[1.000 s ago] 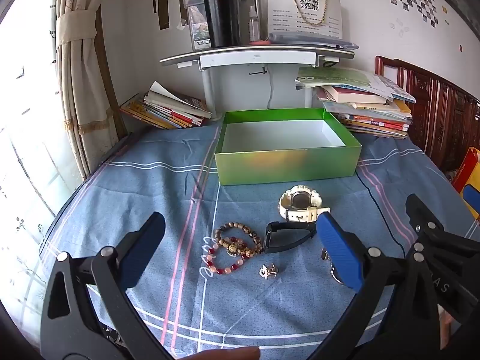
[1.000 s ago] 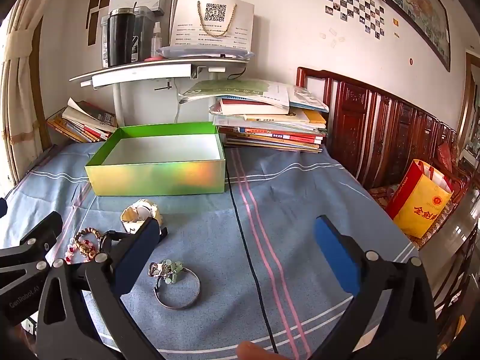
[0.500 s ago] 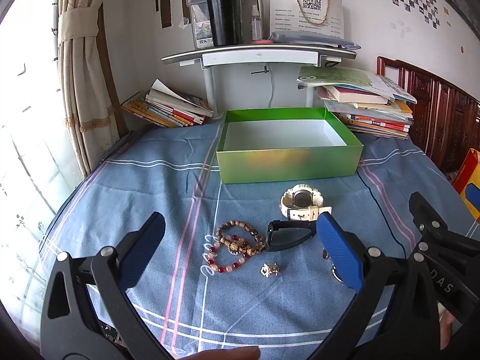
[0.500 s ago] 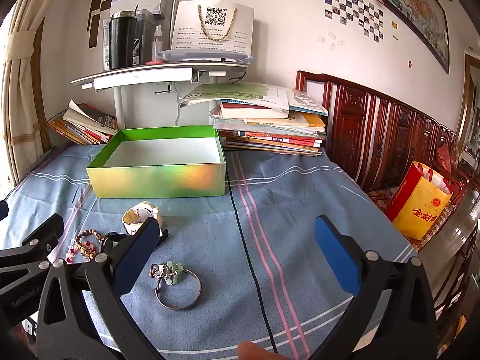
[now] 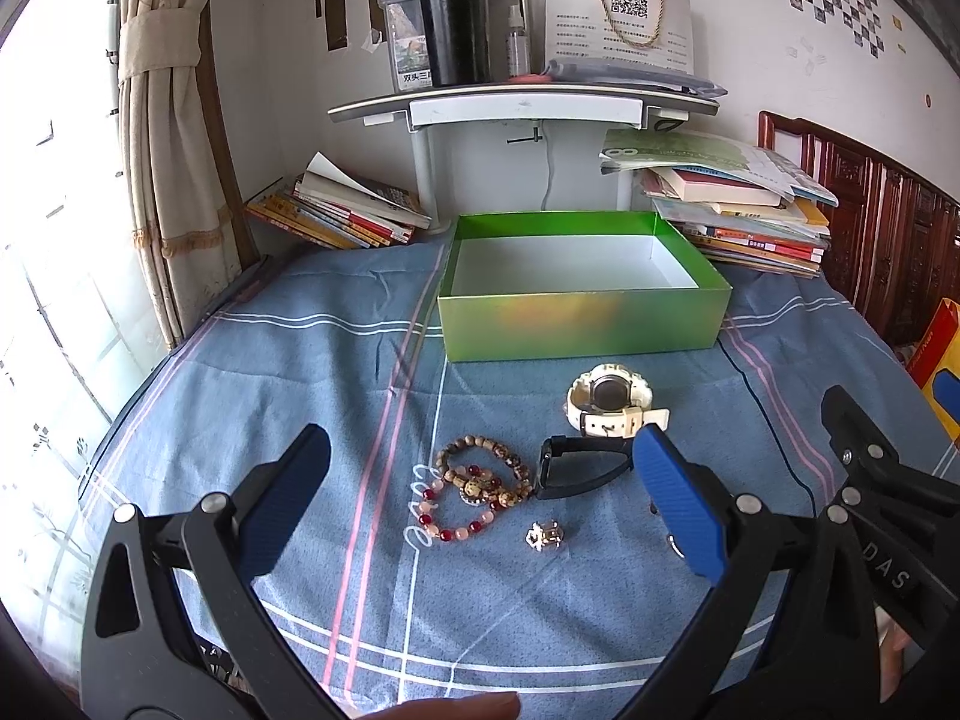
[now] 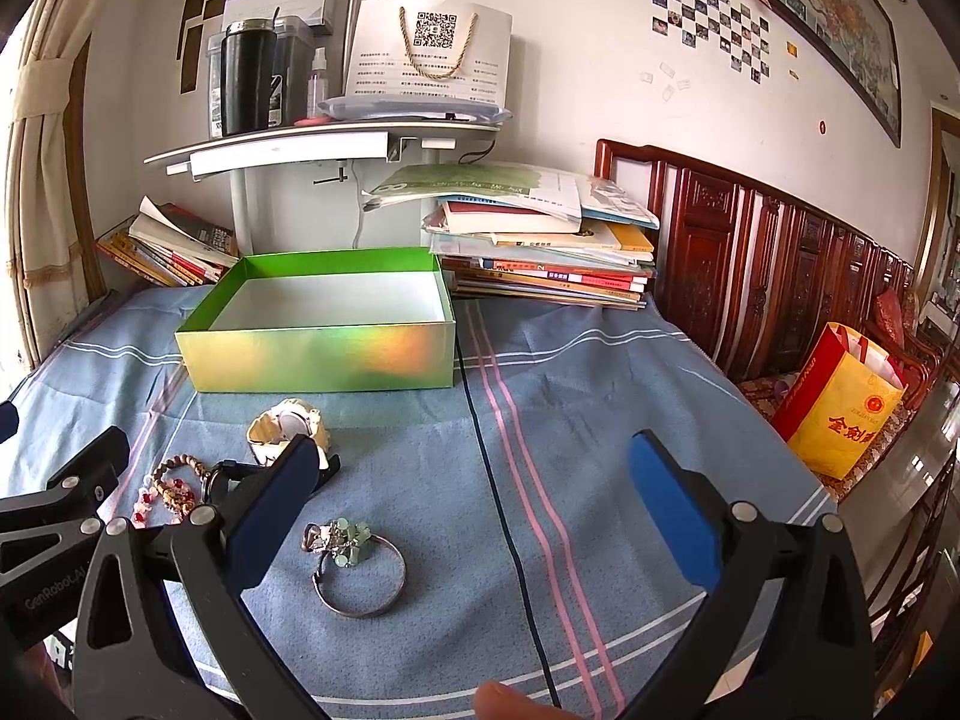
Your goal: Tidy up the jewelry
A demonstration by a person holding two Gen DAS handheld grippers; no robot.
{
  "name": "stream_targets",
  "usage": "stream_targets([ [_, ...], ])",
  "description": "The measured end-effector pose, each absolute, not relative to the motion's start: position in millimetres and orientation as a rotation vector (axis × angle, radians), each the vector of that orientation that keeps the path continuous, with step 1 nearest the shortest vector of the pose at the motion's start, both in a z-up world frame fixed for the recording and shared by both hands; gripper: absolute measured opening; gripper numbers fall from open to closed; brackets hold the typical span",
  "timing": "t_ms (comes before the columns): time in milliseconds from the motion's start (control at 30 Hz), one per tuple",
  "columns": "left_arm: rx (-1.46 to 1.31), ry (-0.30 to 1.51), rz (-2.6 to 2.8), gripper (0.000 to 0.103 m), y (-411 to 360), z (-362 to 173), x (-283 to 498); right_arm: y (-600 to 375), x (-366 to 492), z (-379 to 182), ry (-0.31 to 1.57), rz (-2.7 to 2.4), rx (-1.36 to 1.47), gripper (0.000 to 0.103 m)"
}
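Bench point(image 5: 336, 360), blue cloth. Box point(image 5: 582, 330), green, open, at 12 o'clock. Left gripper point(image 5: 480, 492), jaws spread, holding nothing; its right finger hides part of the black watch point(image 5: 576, 468). Right gripper point(image 6: 474, 498), jaws spread, holding nothing; left finger covers part of the white watch point(image 6: 288, 426). Beads point(image 5: 480, 486) at centre. Bangle point(image 6: 360, 576), barely visible in left view. Charm point(image 5: 543, 536), detail unclear.
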State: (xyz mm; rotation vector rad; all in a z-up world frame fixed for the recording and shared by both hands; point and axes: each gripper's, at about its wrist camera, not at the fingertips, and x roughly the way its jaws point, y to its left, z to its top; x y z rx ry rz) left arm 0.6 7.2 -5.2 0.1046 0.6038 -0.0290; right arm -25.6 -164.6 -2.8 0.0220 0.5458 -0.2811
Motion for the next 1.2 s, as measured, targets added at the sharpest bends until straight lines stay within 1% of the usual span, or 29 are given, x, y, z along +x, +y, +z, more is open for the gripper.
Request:
stream_targets([
  [1200, 0.105, 0.611, -0.029, 0.100, 8.0, -8.5, 0.6, -165.0, -25.9, -7.8, 0.554, -0.280, 0.025, 0.101],
])
